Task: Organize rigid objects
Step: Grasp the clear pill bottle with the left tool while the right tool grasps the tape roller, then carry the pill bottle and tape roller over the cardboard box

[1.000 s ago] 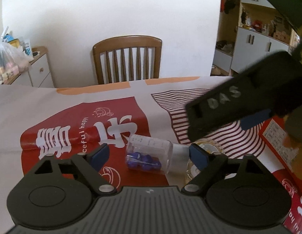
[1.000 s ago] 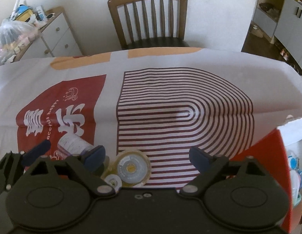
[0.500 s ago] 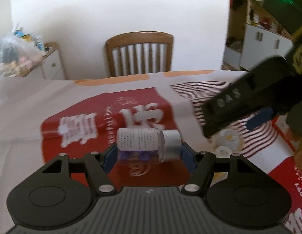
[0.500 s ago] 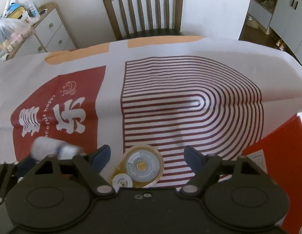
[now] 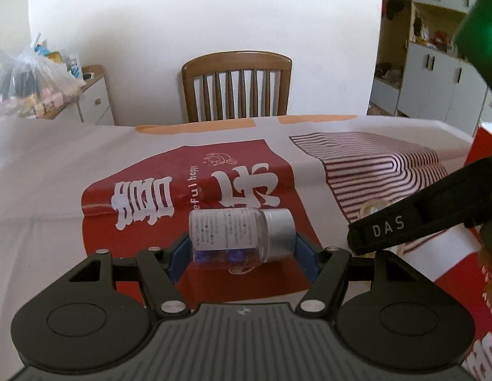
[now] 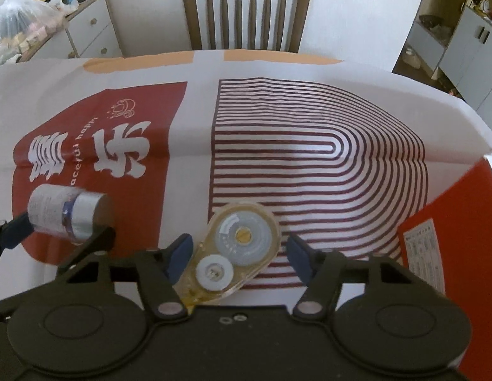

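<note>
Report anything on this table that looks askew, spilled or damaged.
Nothing spilled or broken. The small bottle is held sideways, capped, in the left tongs. The correction tape dispenser lies flat and slanted on the tablecloth between the closing right tongs.

We hold a small bottle [image 5: 233,238] sideways in our left gripper [image 5: 242,254].

Its blue pads press the bottle's base and silver cap above the red-printed bench cloth [image 5: 150,171]; our right gripper [image 5: 420,219] reaches in beside a wooden chair [image 5: 236,82] view.
</note>
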